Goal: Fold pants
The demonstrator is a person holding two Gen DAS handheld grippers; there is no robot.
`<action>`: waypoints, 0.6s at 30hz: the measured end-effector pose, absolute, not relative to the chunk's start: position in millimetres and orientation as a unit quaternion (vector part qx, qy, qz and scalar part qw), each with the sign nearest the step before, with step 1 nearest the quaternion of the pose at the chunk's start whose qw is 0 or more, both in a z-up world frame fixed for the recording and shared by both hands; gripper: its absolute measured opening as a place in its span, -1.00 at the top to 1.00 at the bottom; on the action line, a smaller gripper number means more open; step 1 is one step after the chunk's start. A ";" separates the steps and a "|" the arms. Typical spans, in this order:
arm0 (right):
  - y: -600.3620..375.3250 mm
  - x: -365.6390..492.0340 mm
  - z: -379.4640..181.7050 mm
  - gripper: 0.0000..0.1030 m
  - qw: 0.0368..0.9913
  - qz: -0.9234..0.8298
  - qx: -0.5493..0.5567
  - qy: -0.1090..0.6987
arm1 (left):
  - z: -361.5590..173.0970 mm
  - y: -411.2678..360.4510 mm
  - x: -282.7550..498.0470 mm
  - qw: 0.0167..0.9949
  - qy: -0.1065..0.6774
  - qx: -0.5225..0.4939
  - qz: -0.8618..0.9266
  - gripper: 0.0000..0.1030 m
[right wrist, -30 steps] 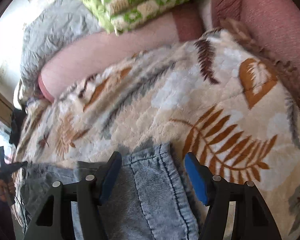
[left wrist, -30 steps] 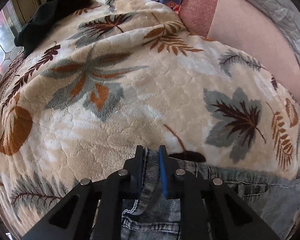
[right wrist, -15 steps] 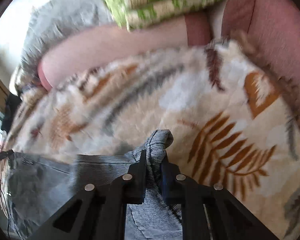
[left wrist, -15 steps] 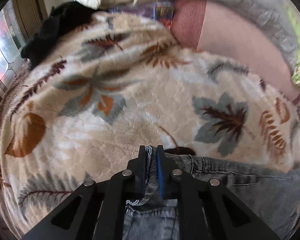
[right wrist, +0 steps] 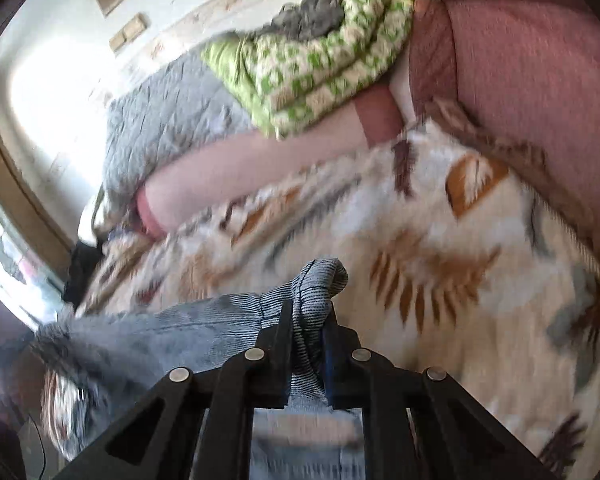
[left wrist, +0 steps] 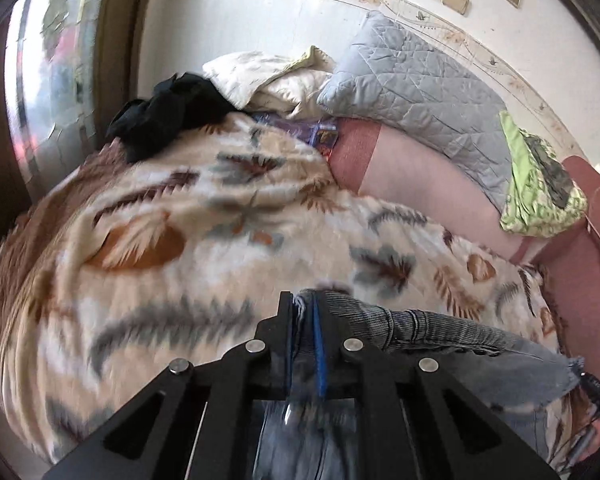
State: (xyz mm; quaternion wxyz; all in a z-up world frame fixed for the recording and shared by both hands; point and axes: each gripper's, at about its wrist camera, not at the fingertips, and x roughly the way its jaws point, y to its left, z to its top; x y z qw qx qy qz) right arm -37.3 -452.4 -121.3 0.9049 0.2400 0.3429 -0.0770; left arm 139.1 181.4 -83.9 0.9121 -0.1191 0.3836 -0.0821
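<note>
While no writing reads, left gripper (left wrist: 305,312) and right gripper (right wrist: 309,320) clamp the jeans (right wrist: 172,332).

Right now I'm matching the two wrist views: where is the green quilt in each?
Left wrist: the green quilt sits at the right edge, on the pink sofa arm below the grey quilt.
Right wrist: the green quilt is at top centre, right of the grey quilt.
Shared landmark: the leaf blanket under the jeans.
</note>
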 end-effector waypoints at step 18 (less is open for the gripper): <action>-442.4 -245.4 -182.3 -0.34 0.861 -0.031 0.323 0.393 | -185.9 224.9 -10.7 0.886 0.453 -0.090 -0.045 0.83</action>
